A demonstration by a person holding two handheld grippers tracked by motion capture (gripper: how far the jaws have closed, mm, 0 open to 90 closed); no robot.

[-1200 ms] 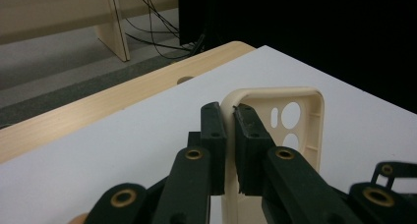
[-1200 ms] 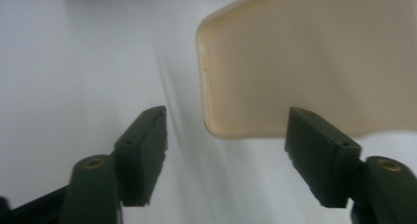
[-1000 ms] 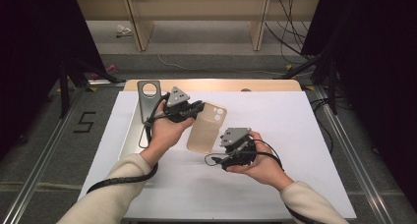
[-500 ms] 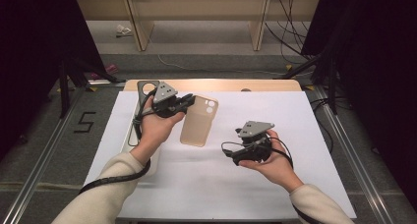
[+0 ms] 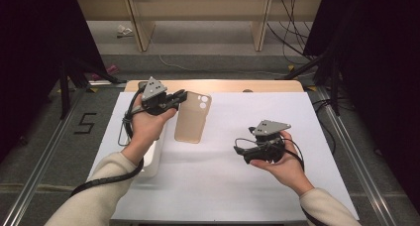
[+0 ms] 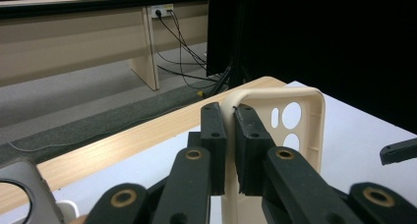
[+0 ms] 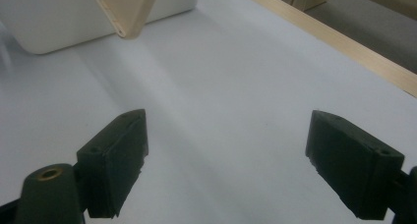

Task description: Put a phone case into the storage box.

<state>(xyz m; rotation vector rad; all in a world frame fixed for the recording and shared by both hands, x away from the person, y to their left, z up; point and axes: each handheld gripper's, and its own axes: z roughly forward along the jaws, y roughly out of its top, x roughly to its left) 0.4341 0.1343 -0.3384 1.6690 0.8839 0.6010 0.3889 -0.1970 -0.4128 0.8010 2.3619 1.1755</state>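
Observation:
A beige phone case (image 5: pixel 192 118) with camera cut-outs hangs over the white sheet, tilted, left of centre. My left gripper (image 5: pixel 177 101) is shut on its upper left rim. In the left gripper view the two black pads (image 6: pixel 216 135) pinch the case's edge (image 6: pixel 300 135) at the gripper's tip (image 6: pixel 230 113). My right gripper (image 5: pixel 243 151) is held low at the right and points left, away from the case. In its own view the right gripper (image 7: pixel 226 150) is open with only bare white sheet between the jaws, which have just been opening. One corner of the case (image 7: pixel 125 10) shows at the top.
A white box (image 5: pixel 151 159) sits at the table's left edge beneath my left forearm and appears again as the box (image 7: pixel 54 22). The wooden table edge (image 5: pixel 223 85) runs along the far side. A grey part with a hole (image 6: pixel 22 189) lies low left.
The hands have moved apart. My left gripper carried the case left and toward the far edge, a little higher. My right gripper drew back to the right, away from the case's lower end.

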